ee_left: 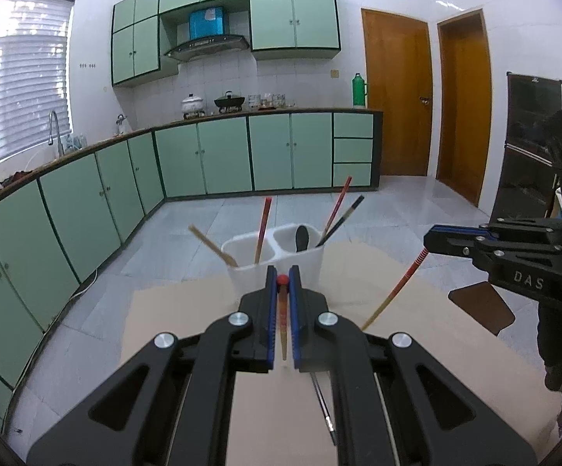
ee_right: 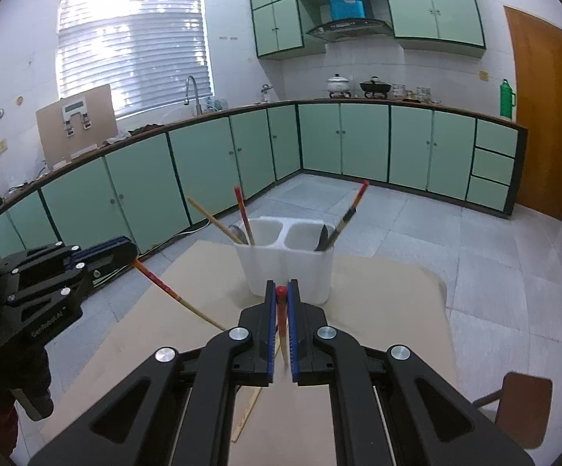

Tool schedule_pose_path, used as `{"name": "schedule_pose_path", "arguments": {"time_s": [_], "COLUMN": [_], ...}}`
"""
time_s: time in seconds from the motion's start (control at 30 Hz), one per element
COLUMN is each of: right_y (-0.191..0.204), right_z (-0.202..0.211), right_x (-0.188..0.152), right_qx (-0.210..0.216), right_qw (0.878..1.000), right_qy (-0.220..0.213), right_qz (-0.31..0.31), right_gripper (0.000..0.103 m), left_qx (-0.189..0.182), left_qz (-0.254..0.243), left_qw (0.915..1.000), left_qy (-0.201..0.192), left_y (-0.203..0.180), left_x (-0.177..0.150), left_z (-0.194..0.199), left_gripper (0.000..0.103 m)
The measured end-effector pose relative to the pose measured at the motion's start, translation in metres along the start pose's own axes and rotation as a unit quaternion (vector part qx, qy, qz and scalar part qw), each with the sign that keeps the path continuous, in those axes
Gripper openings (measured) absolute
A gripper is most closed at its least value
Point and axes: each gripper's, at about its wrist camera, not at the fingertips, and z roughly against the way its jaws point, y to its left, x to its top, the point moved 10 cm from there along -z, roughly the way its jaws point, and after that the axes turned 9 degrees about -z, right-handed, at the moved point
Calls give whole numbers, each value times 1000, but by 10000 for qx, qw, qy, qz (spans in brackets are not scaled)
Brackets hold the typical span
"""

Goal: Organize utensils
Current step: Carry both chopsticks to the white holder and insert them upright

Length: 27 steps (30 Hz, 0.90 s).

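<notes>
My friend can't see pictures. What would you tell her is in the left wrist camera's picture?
The left gripper is shut on a red-tipped chopstick, pointing at a white two-part holder with chopsticks and a dark spoon in it. The right gripper at the right edge holds another chopstick above the tan table, with green kitchen cabinets behind.

Ahead of your left gripper (ee_left: pixel 282 280) the two-compartment holder (ee_left: pixel 275 262) stands on the table (ee_left: pixel 187 303), with chopsticks (ee_left: pixel 262 230) in both compartments. Your right gripper (ee_left: pixel 442 239) is at its right. A utensil (ee_left: pixel 323 411) lies on the table under your left gripper.
</notes>
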Motion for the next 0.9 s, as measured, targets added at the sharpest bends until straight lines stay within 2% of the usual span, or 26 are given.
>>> {"name": "schedule_pose_path", "arguments": {"time_s": [0.17,0.37,0.7,0.9], "right_y": [1,7,20,15], "right_z": [0,5,19,-6], "right_x": [20,54,126,152], "right_qx": [115,237,382,301], "right_qw": [9999,9992,9950,9943], "right_qy": [-41,-298,-895,-1011], "right_qz": [41,119,227,162], "right_gripper": [6,6,6,6], "left_qx": [-20,73,415,495], "left_qz": [9,36,14,151], "left_qw": [9999,9992,9912,9882], "left_qy": [-125,-383,-1257,-1444], "left_y": [5,19,51,58], "left_x": [11,33,112,139], "left_z": [3,11,32,6], "left_gripper": [5,5,5,5]}}
